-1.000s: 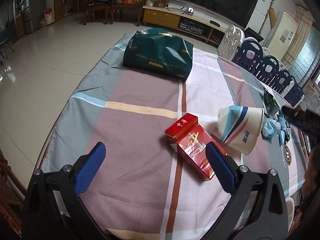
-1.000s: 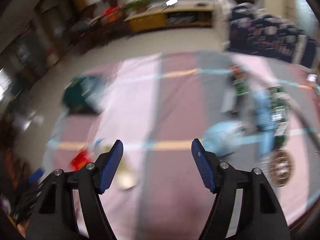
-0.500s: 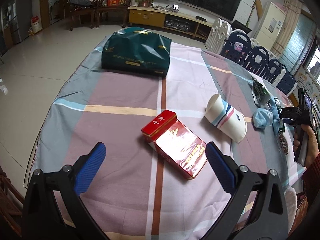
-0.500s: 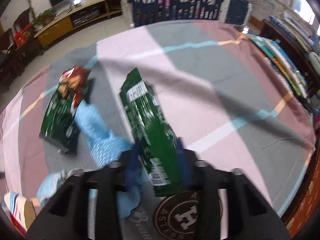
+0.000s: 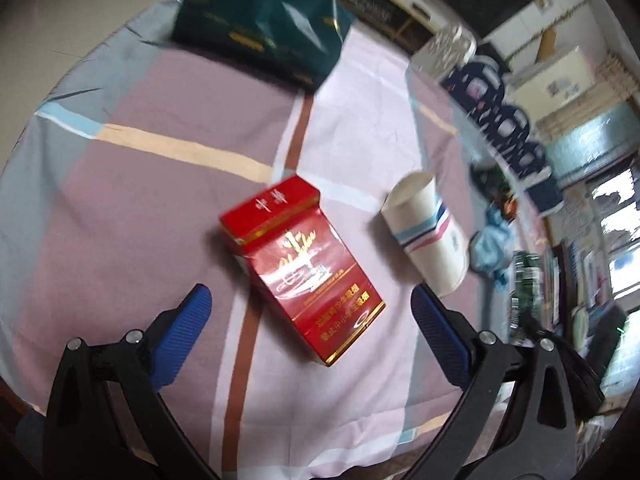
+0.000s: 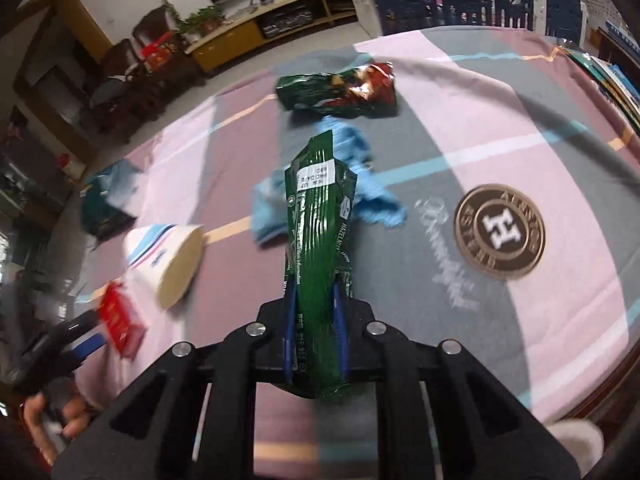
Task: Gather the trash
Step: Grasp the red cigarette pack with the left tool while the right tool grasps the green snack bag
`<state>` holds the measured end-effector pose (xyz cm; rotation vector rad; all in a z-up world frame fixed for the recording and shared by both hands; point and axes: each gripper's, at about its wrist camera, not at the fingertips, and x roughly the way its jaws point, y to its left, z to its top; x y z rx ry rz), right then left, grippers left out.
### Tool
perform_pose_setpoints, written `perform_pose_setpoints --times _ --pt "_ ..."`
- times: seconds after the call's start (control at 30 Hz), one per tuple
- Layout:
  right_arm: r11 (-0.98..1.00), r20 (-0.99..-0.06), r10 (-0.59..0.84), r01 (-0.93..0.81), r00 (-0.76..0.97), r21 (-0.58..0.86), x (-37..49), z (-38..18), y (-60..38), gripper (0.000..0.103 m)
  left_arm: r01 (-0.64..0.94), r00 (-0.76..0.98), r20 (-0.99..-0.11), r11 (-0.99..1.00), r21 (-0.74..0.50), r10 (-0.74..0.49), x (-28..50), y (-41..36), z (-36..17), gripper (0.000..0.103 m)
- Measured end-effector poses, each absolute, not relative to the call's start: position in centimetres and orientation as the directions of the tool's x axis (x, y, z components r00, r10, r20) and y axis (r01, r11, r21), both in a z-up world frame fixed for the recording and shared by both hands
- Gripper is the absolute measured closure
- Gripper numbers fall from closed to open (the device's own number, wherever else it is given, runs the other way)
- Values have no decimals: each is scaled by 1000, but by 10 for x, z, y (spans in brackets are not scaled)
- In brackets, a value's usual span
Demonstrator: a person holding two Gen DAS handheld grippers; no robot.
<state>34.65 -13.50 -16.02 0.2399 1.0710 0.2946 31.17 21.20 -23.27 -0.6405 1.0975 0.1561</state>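
Right wrist view: right gripper (image 6: 316, 312) clamped on green snack wrapper (image 6: 318, 224), lifted off table for disposal; left gripper (image 5: 310, 316) jaws wide, straddling red cigarette pack (image 5: 304, 264), near-centre, likely next grab; paper cup (image 5: 426, 236) right

Red cigarette pack (image 5: 304, 266) lies flat on the table, gold print up. Just right of it a striped paper cup (image 5: 430, 236) lies on its side. Beyond the cup: crumpled blue tissue (image 6: 360, 196), a green-and-red snack bag (image 6: 340, 90), and a long green wrapper (image 6: 318, 240) lifted off the cloth.
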Motion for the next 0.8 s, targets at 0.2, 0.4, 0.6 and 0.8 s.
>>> perform_pose_setpoints --times 0.2,0.4,0.6,0.8 --pt "931 -791 365 -208 491 301 287 -144 -125 85 -439 380 -918 852 -286 -112 338 184 -243 4" --pt "920 -787 391 -224 477 321 261 -153 -108 85 -354 365 -930 929 -106 33 347 157 -245 18" --pt "921 -795 387 -242 467 306 257 -149 -98 85 -378 437 -900 907 -185 -1 331 177 -237 23" --pt "921 -783 388 -241 487 306 241 -133 -101 85 -393 555 -831 894 -215 45 291 180 -196 24"
